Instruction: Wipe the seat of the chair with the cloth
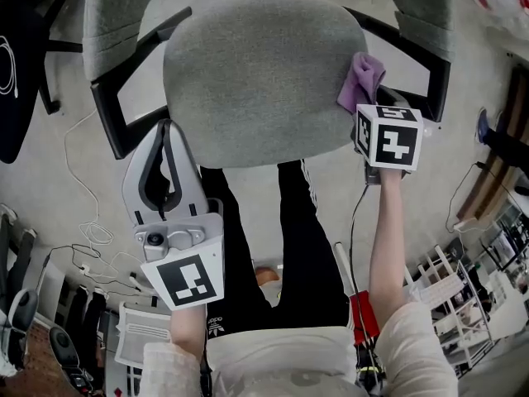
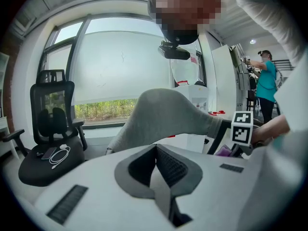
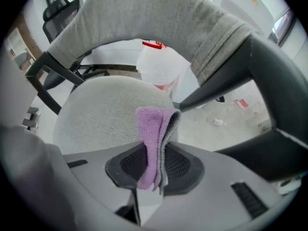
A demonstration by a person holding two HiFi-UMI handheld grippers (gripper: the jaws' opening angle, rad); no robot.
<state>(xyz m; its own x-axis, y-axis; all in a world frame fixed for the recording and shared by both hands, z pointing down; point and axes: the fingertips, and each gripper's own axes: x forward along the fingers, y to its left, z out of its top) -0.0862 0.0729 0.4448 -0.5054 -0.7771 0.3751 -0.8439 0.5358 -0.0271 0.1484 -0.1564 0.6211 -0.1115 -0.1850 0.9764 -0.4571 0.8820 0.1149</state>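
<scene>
Now my right gripper [image 3: 153, 165] pinches the purple cloth [image 3: 153, 129] at the right edge of the seat [image 1: 256, 73].
Its jaws are closed on the folded cloth, which sticks up from between them. From the head view the cloth seems to touch the grey seat fabric, though I cannot be sure. My left gripper [image 1: 168, 131] has its jaws together with nothing in them. Its tips are at the seat's near left edge, well apart from the cloth.
</scene>
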